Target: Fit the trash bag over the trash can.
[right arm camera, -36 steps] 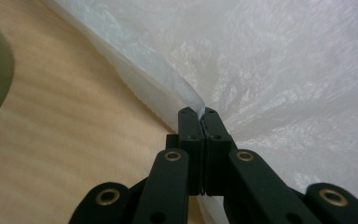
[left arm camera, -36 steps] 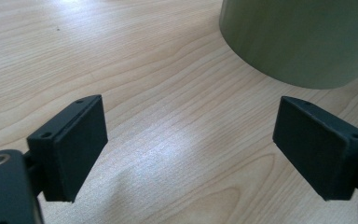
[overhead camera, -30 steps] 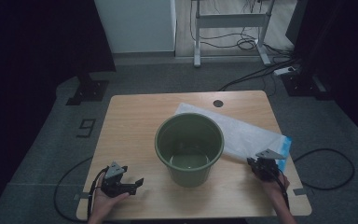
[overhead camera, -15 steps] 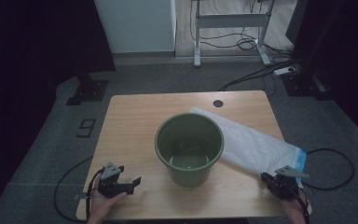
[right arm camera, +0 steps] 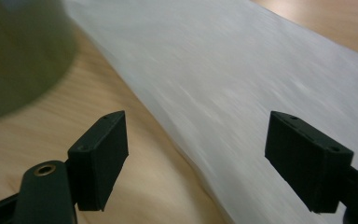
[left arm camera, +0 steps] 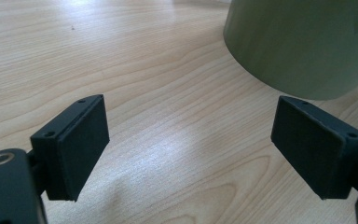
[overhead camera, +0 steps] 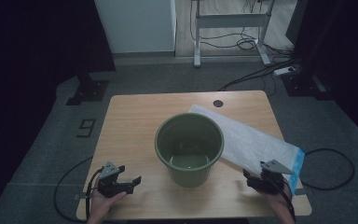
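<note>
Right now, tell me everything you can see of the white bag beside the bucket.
The white plastic bag lies flat on the wooden table, long and thin, translucent white with a blue band at its near end, which reaches the table's right edge. It runs diagonally from behind the green bucket toward the right hand-held gripper. Its left edge passes close by the bucket; whether they touch I cannot tell. The right hand-held gripper's jaws, which have just been opening, stand wide with nothing pinched; the bag lies just ahead of them, unheld.

Bag motion-blurred (bucket top cut off).
</note>
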